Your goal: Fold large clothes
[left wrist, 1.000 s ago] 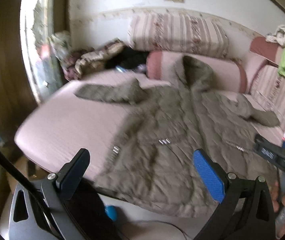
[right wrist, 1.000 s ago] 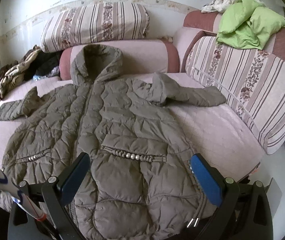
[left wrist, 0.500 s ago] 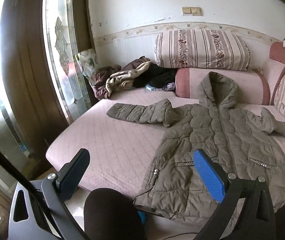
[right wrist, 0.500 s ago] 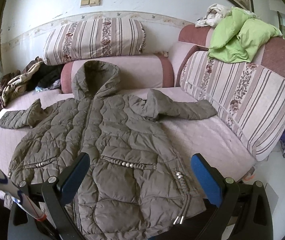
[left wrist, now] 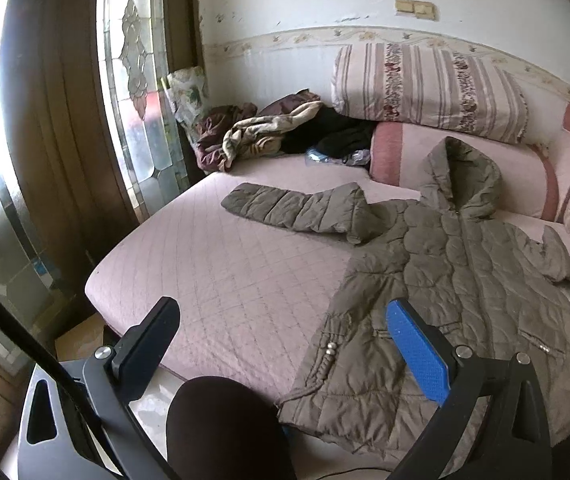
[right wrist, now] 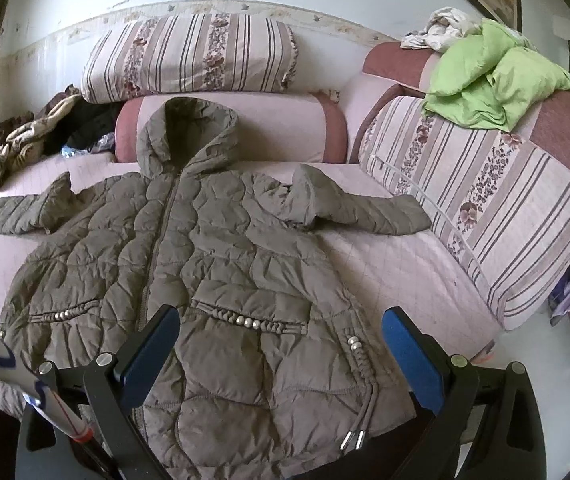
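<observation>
Both views have pulled back; olive quilted hooded coat lies hem-first toward both wide, empty jaws, right gripper nearer.

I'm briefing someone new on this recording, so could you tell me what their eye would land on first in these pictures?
First, the big olive quilted hooded coat, spread front-up across the pink bed, both sleeves out to the sides and its hood against a pink bolster. Next, the bright green bedding heaped on the striped cushion at the right. Both the left gripper and the right gripper are open above the coat's hem, holding nothing.
</observation>
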`<action>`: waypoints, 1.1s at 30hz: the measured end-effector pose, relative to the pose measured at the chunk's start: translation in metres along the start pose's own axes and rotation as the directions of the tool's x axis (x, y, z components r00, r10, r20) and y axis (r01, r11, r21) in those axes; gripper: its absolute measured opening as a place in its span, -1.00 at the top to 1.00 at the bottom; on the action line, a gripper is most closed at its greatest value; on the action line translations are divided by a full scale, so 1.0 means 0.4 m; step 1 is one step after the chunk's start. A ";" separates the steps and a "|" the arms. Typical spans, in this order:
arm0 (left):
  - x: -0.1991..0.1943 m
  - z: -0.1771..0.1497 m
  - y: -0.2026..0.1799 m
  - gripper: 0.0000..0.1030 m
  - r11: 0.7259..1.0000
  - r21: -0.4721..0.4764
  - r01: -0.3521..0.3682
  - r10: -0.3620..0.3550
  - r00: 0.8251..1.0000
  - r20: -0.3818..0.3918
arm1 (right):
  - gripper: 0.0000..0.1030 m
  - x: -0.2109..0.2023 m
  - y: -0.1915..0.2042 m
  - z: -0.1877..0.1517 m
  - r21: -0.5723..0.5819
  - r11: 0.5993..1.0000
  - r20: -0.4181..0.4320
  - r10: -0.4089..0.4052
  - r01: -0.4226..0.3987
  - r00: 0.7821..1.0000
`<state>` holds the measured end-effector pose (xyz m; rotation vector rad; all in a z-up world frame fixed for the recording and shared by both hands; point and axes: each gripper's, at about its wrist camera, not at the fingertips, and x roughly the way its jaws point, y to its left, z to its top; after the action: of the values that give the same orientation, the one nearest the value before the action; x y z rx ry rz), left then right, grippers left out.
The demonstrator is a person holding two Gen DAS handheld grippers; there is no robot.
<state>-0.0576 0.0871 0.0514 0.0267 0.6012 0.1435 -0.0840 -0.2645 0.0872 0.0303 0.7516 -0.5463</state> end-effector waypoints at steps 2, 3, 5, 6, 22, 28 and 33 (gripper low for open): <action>0.023 0.006 0.002 -1.00 1.000 -0.001 -0.012 0.012 1.000 -0.012 | -1.00 0.019 0.006 0.007 -0.005 1.000 -0.013 0.004 -0.004 1.000; 0.036 0.011 0.004 -1.00 1.000 -0.002 -0.019 0.019 1.000 -0.018 | -1.00 0.029 0.010 0.009 -0.008 1.000 -0.019 0.006 -0.007 1.000; 0.059 0.017 0.009 -1.00 0.999 -0.002 -0.033 0.033 0.999 -0.026 | -1.00 0.047 0.019 0.016 -0.015 1.000 -0.030 0.008 -0.008 1.000; 0.076 0.022 0.010 -1.00 0.999 -0.001 -0.044 0.044 0.999 -0.032 | -1.00 0.060 0.024 0.018 -0.019 1.000 -0.038 0.011 -0.011 0.999; 0.518 0.238 0.174 -1.00 0.970 -0.183 -0.158 0.121 0.973 -0.198 | -1.00 0.223 0.102 0.071 0.000 0.994 0.026 0.109 -0.110 0.994; 0.710 0.289 0.272 -1.00 0.933 -0.316 -0.172 0.086 0.960 -0.268 | -0.91 0.300 0.150 0.073 -0.076 0.994 0.006 0.077 -0.077 0.997; 0.906 0.306 0.349 -1.00 0.877 -0.448 -0.173 -0.006 0.929 -0.371 | -0.88 0.361 0.169 0.067 -0.081 0.988 -0.062 0.125 -0.129 0.990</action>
<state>0.2892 0.2790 -0.0417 -0.4633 0.9229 0.3863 0.0521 -0.2787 0.0010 0.0152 0.8217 -0.3932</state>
